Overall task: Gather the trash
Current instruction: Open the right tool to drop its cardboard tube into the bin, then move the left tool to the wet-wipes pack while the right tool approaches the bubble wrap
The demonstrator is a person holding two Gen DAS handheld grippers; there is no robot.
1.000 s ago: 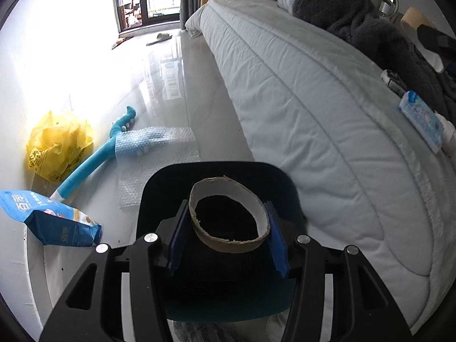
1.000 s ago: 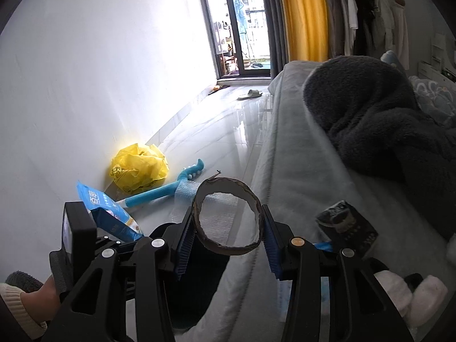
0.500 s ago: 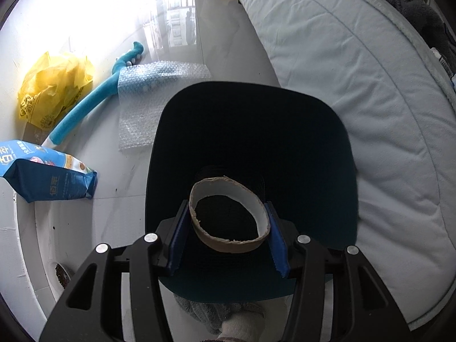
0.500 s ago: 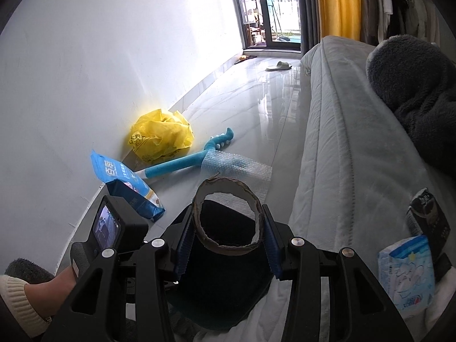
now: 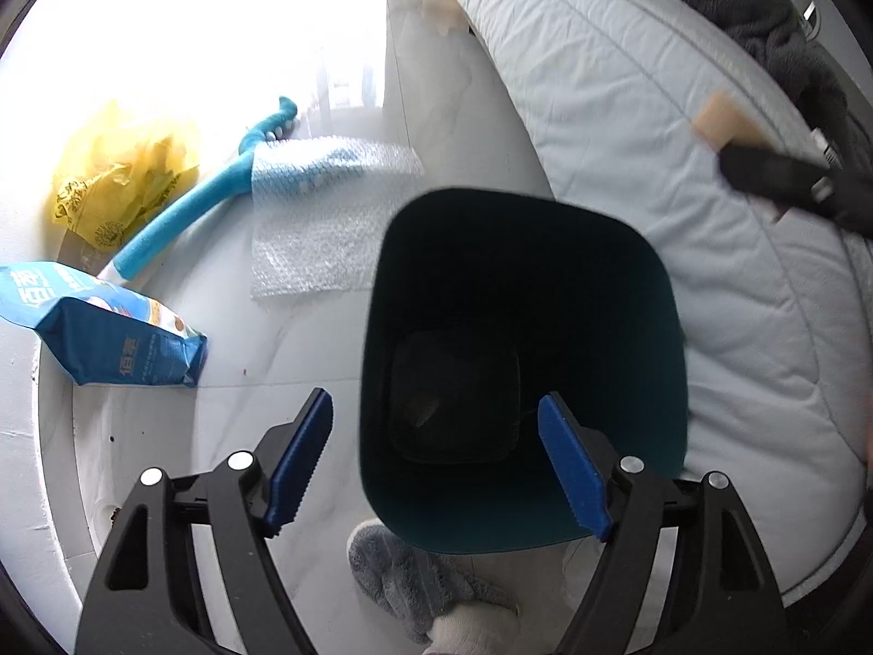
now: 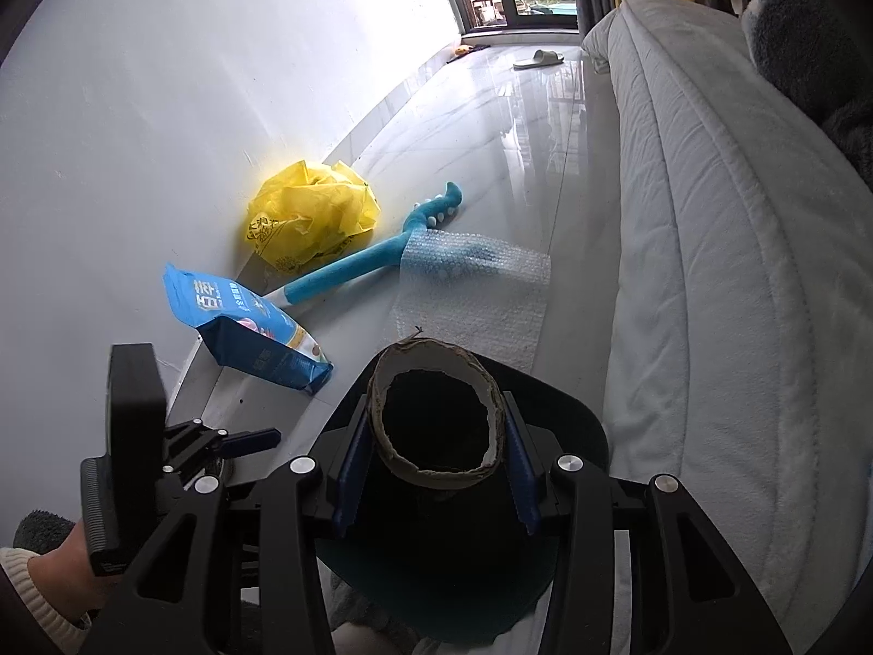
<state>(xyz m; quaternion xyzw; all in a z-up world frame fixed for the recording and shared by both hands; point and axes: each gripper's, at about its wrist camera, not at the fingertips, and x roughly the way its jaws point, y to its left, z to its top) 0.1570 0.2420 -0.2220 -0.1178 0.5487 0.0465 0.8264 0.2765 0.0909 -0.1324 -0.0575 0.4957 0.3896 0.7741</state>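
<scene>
A dark teal bin [image 5: 627, 327] stands on the floor beside the bed. My left gripper [image 5: 435, 398] hangs over its mouth; its jaws are opening with nothing between them. Something dim [image 5: 423, 415] lies at the bin's bottom, and I cannot tell what. My right gripper [image 6: 436, 409] is shut on a cardboard ring [image 6: 376, 398], held just above the bin [image 6: 573, 426]. In the left wrist view that ring [image 5: 720, 120] shows blurred at the upper right. A hand holds the left gripper's body [image 6: 136, 436] at the lower left.
Along the white wall lie a yellow plastic bag [image 5: 120, 180], a blue foam stick [image 5: 207, 207], bubble wrap [image 5: 333, 218] and a blue packet [image 5: 103, 338]. The bed [image 5: 655, 109] runs along the right. A grey furry slipper [image 5: 404, 573] is near the bin.
The left gripper's jaws have spread and the cardboard ring that they held is gone from them. Both grippers have come lower and closer over the bin.
</scene>
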